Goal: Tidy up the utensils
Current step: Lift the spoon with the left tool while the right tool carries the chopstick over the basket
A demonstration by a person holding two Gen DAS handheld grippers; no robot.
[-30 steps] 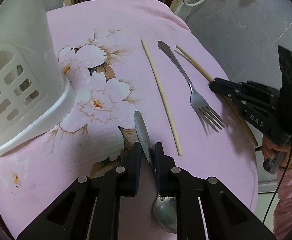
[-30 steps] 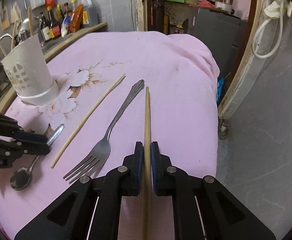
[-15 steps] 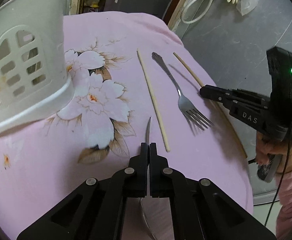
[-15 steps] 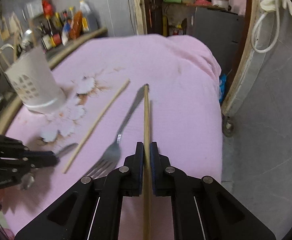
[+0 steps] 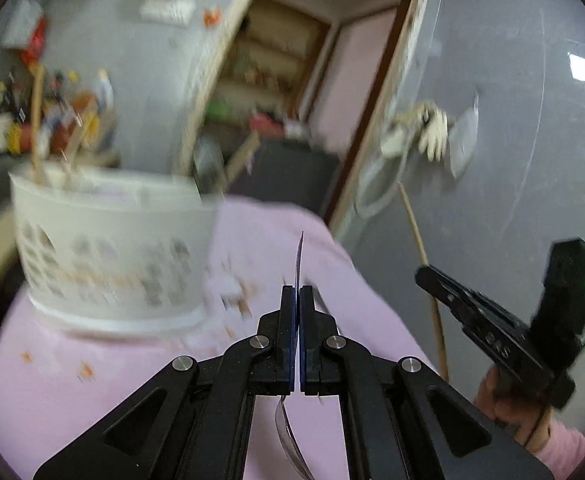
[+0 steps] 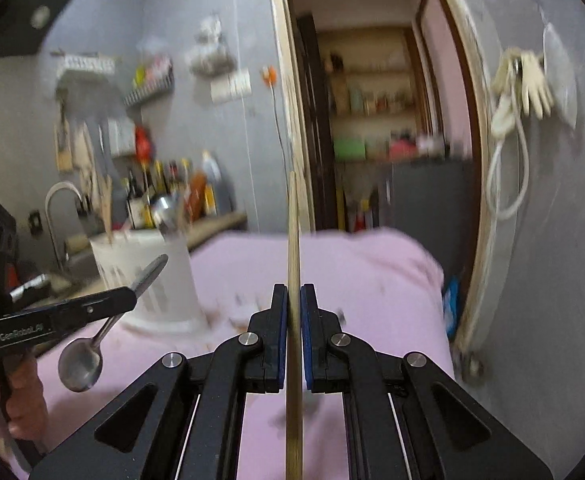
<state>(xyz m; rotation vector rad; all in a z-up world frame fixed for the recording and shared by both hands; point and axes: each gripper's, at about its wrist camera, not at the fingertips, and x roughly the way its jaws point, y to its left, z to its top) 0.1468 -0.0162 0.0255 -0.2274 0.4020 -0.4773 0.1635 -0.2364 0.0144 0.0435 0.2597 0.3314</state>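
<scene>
Above the pink-clothed counter (image 6: pixel 372 272), the left tongs (image 5: pixel 297 292) are clamped on the spoon (image 6: pixel 80 364) handle, the right tongs (image 6: pixel 293 292) on a chopstick (image 6: pixel 292 220). Step judged: carrying both to the white holder (image 5: pixel 108 248). Next: lower each in upright. Lettering on the left tool reads "GenRobot".

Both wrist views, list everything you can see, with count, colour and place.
spoon: one, silver, clamped by its handle in the left gripper, off the cloth
chopstick: one, pale wood, clamped in the right gripper, pointing forward
utensil holder: one, white, perforated, on the cloth at left, something wooden standing in it
tablecloth: one, pink, floral print
bottles: several, mixed colours, blurred, on the counter behind
gloves: pale, hanging on the grey wall at right
left gripper: black, jaws shut on spoon
right gripper: black, jaws shut on chopstick
</scene>
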